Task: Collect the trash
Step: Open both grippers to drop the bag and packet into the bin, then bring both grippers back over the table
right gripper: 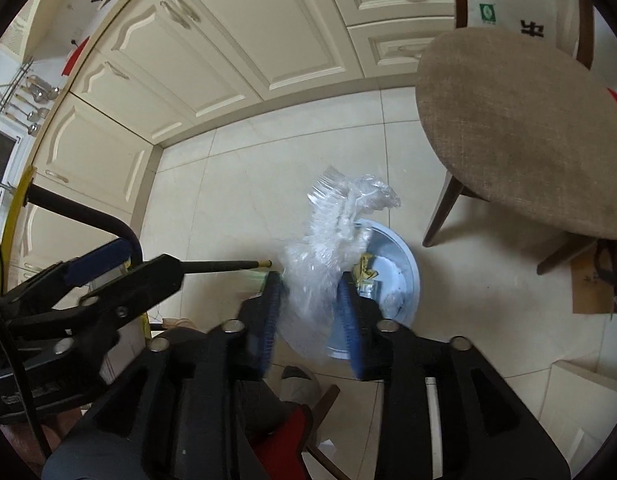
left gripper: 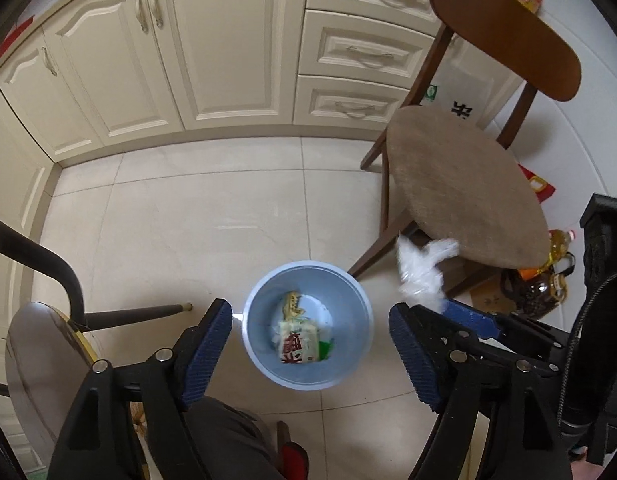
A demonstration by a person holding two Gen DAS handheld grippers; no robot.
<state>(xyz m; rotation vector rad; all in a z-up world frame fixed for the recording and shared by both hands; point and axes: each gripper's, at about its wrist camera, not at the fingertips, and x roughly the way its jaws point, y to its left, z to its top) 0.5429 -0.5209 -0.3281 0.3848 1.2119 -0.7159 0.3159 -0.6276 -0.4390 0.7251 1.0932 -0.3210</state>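
Your left jaws stood wide and empty; your right jaws flanked the plastic, though whether they pressed it I could not tell.

Your left gripper (left gripper: 310,354) pointed down over the blue bin (left gripper: 256,344) on the tiled floor (left gripper: 188,220), with wrappers (left gripper: 298,340) lying in the bin. Your right gripper (right gripper: 310,320) had the clear crumpled plastic (right gripper: 328,240) standing up between its blue pads (right gripper: 268,320), above the bin's near edge. A chair (left gripper: 464,184) stood just beside the bin, cream cabinets (left gripper: 212,48) behind.
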